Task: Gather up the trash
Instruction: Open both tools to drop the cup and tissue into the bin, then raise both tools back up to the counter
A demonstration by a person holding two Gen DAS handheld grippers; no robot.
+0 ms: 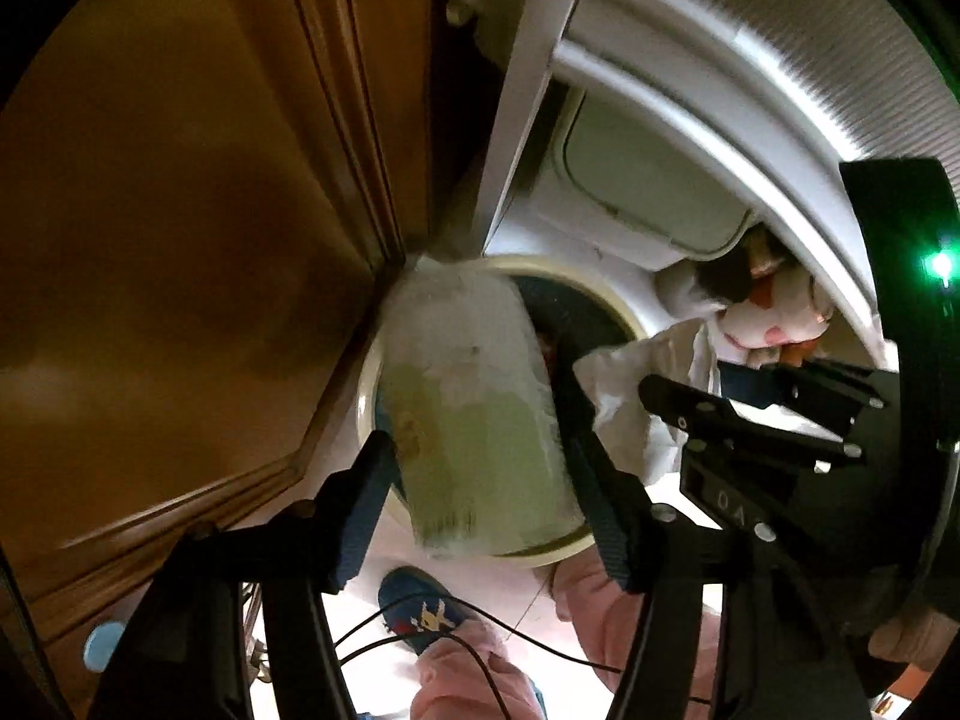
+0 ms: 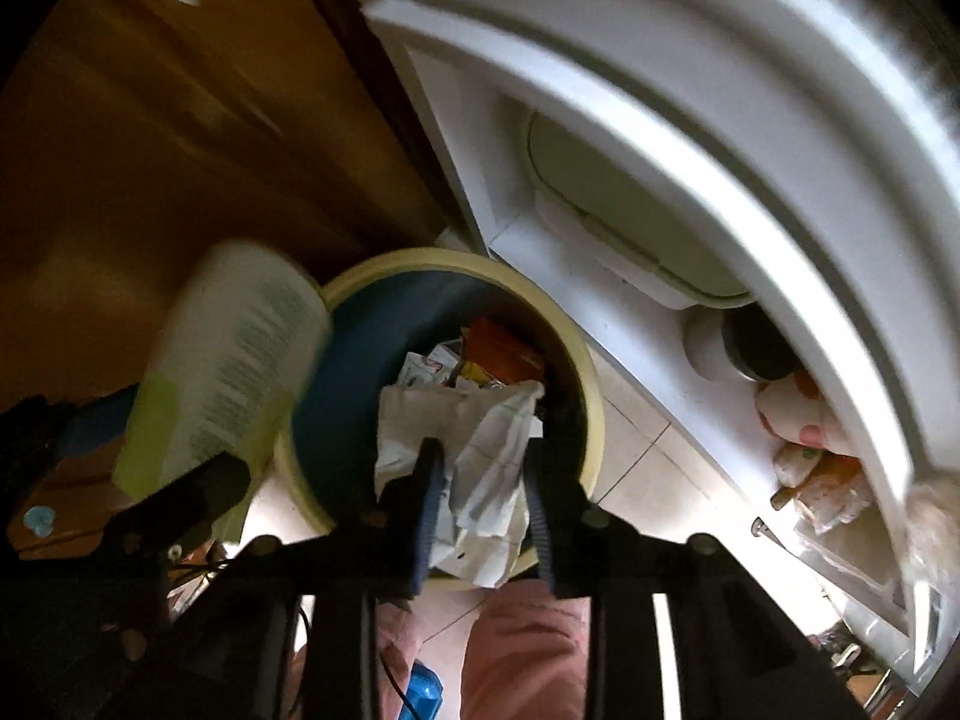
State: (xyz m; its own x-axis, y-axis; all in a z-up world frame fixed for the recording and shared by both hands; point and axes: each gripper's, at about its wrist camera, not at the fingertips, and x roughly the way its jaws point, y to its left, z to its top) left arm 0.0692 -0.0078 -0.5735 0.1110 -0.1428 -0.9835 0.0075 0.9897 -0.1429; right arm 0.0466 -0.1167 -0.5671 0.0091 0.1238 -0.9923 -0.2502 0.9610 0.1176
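A round bin (image 2: 594,414) with a cream rim and a blue liner stands on the floor below both grippers, with wrappers and paper inside. My left gripper (image 1: 486,480) points down over it. A pale green and white bottle (image 1: 474,420), blurred against the sharp fingers, hangs between the spread jaws, which do not seem to press on it. In the right wrist view the same bottle (image 2: 234,360) tilts over the bin's left rim. My right gripper (image 2: 483,480) stands with its jaws apart around a crumpled white paper (image 2: 486,468) that lies loose above the bin's mouth.
A brown wooden cabinet (image 1: 180,240) runs close along the left of the bin. A white open appliance door (image 2: 720,192) with packets (image 2: 810,474) on its shelf curves along the right. Below are pink trouser legs (image 2: 522,648), a blue slipper (image 1: 420,600), a thin black cable and a tiled floor (image 2: 636,450).
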